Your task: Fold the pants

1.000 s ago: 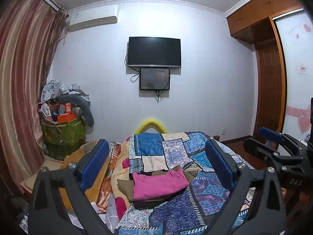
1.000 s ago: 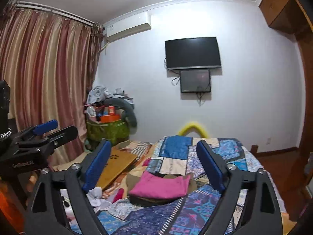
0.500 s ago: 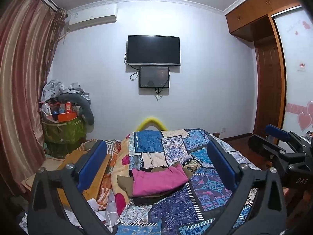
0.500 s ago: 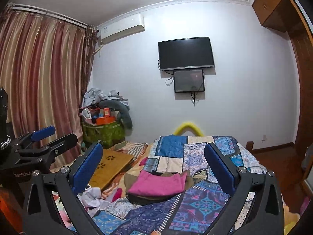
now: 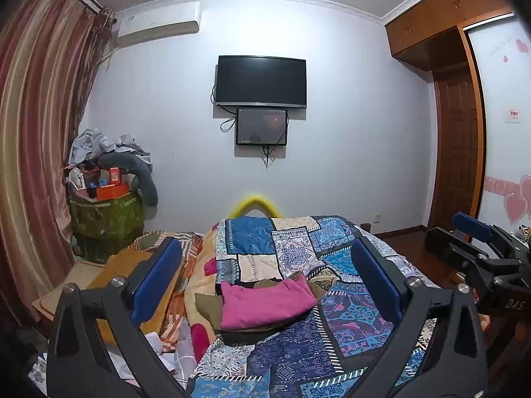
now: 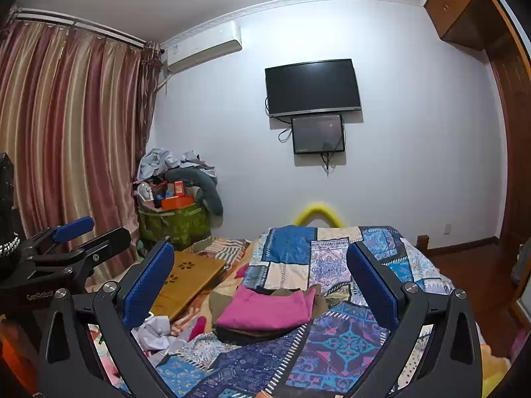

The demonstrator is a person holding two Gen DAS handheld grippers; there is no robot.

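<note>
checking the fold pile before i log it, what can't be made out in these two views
- Dark and olive garments under the folded pink garment: covered by it, both views; count and type unclear.
- Patchwork quilt, near end: cut off by the bottom edge and the open right gripper.
- Small wall screen: too dim to read.

two black handheld grippers with blue pads

the left gripper (image 5: 265,282) has matte black y-shaped arms, silver round screw heads near each finger base, and flat blue textured pads (image 5: 156,280) lining the inner faces. the right gripper (image 6: 262,282) is built the same, its blue pads (image 6: 147,285) finely ribbed. seen from the side, one black body carries white "das" lettering, the other "genrobot".
</note>
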